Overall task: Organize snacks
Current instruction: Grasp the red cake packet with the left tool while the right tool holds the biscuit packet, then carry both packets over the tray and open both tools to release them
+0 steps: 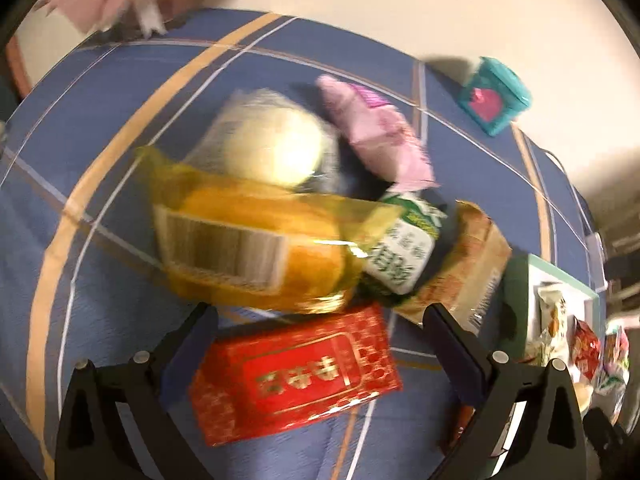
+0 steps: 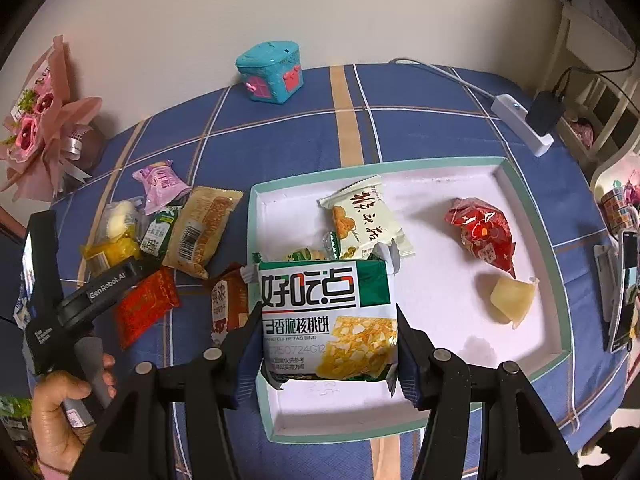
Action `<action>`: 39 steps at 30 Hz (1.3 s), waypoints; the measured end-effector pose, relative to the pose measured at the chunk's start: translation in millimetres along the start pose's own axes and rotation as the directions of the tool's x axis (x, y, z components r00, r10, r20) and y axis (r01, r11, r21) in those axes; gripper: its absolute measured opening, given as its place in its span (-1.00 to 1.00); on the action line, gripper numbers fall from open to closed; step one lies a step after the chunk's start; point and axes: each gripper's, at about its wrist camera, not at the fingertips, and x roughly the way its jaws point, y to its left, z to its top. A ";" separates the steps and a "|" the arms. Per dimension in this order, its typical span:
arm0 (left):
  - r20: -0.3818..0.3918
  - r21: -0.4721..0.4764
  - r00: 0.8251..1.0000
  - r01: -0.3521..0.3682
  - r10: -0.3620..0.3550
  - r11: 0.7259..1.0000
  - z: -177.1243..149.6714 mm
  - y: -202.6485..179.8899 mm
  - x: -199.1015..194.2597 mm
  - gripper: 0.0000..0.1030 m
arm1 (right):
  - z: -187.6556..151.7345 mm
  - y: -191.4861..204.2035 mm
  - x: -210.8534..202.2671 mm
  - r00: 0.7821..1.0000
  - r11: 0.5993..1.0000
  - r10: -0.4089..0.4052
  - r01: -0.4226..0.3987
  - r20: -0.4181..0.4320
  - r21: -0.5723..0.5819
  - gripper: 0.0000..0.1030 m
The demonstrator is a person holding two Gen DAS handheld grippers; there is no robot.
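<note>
left wrist view: left gripper (image 1: 320,312) jaws spread wide, gripping nothing, over the red packet (image 1: 296,372) at 6 o'clock of the blurred snack pile (image 1: 256,240). right wrist view: right gripper (image 2: 326,344) clamped on the green-white walnut biscuit packet (image 2: 326,316), above the near-left corner of the white tray (image 2: 532,208), loose snacks on the tablecloth (image 2: 420,128) at 9 o'clock.

The tablecloth (image 2: 420,132) is blue, checked with tan and white stripes. On it, the tray (image 2: 532,216) is white inside with a mint-green rim; beside the tray lies a red packet (image 2: 146,306).
</note>
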 end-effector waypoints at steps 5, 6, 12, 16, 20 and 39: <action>-0.054 0.093 0.999 0.005 0.000 0.996 -3.8 -15.2 14.9 0.98 | -0.3 -6.9 1.3 1.000 1.000 0.012 -0.012 -0.005 0.018 0.16; -0.071 0.101 0.997 0.001 0.006 0.995 -4.0 -18.7 16.4 0.98 | -0.6 -8.4 1.8 1.000 1.000 0.013 -0.013 -0.008 0.024 0.16; -0.208 0.096 0.978 0.051 -0.030 0.994 -24.0 -30.5 19.8 0.98 | -1.5 -16.0 0.9 1.000 0.999 0.020 -0.019 -0.013 0.044 0.16; -0.239 0.118 0.971 0.040 -0.011 0.992 -37.1 -40.2 19.4 0.97 | -2.3 -19.2 -2.7 1.000 0.998 0.022 -0.021 -0.009 0.053 0.16; -0.216 0.177 0.972 -0.051 0.089 0.983 -47.9 -51.2 19.6 0.66 | -8.0 -20.6 -4.8 1.000 0.999 0.019 -0.018 -0.011 0.050 0.16; -0.050 0.059 0.999 0.015 -0.012 0.998 -54.1 -17.8 -59.9 -0.10 | -12.8 -29.2 -10.2 1.000 0.997 0.031 -0.031 -0.004 0.069 0.16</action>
